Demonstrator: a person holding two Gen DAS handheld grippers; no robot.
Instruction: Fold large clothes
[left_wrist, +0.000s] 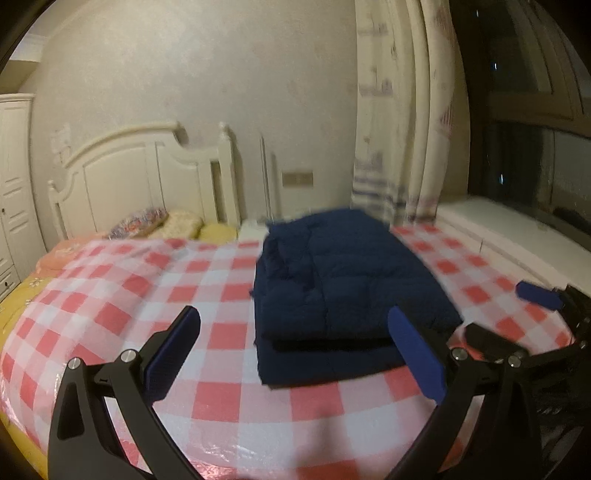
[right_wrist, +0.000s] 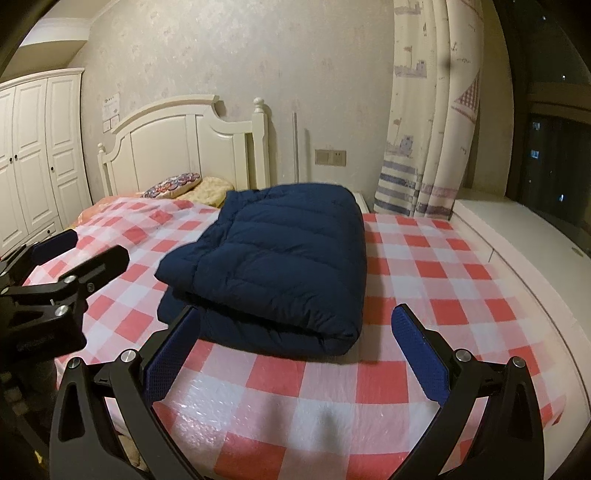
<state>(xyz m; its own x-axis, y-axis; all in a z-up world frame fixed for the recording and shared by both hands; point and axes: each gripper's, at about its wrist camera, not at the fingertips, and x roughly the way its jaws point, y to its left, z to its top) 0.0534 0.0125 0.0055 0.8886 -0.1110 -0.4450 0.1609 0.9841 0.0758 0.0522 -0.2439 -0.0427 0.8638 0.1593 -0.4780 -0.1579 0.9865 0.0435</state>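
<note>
My left gripper has matte black curved arms studded with round silver screws, and its fingers carry flat blue textured pads. My right gripper matches: black frame, silver screw heads, dimpled blue pads.

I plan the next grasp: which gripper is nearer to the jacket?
Right. The right gripper is open just short of the jacket's near edge; the left gripper, open, sits slightly farther back.

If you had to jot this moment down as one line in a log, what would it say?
jacket: folded, lying on checked sheet | left gripper: open, empty | right gripper: open, empty
</note>
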